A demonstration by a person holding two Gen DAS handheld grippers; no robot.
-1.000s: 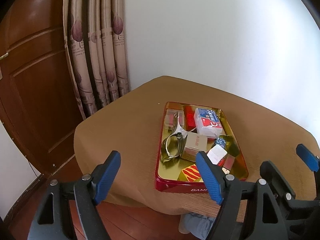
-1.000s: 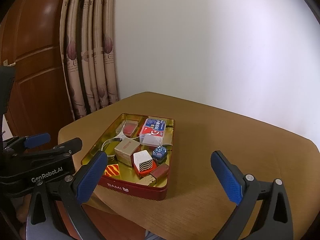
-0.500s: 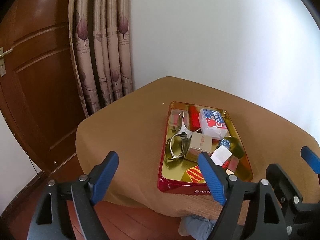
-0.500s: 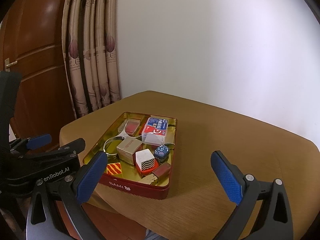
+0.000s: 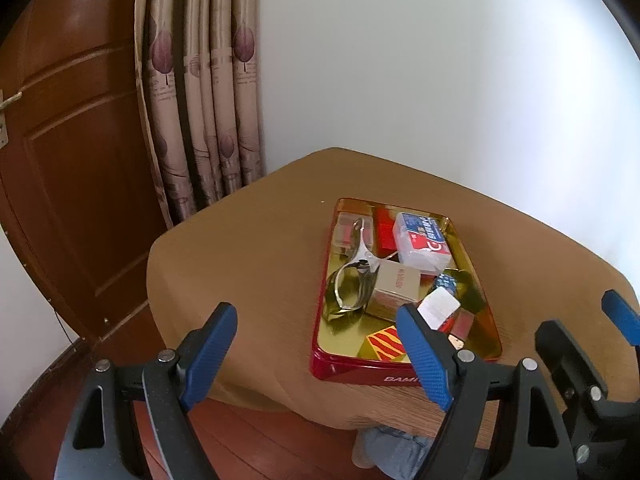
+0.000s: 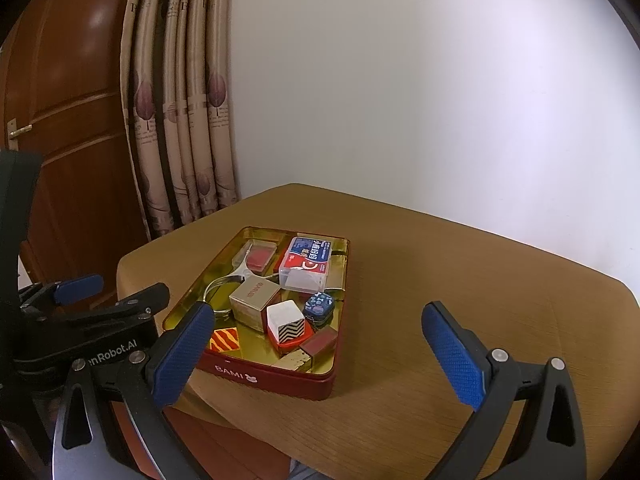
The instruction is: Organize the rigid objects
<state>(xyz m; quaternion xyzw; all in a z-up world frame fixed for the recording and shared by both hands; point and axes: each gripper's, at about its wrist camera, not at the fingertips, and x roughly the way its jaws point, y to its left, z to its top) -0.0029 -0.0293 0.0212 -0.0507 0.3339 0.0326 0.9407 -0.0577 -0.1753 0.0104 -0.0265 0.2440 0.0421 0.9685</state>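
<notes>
Both views drifted slightly; red rectangular metal tin [image 6: 256, 376] (front wall reads "BAMI") sits lengthwise on brown table [image 6: 460, 280], trinkets inside; left gripper [image 5: 316, 354] and right gripper [image 6: 316, 354] gape empty

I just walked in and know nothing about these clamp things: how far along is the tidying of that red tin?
Hardly begun, by the look of it. Done: nothing obvious; the red tin holds a loose jumble, with the white zigzag cube, gold box and blue-and-red packet lying at odd angles. In hand: nothing; the left gripper and right gripper are both open and empty, short of the tin. Left: seemingly all the sorting.
</notes>
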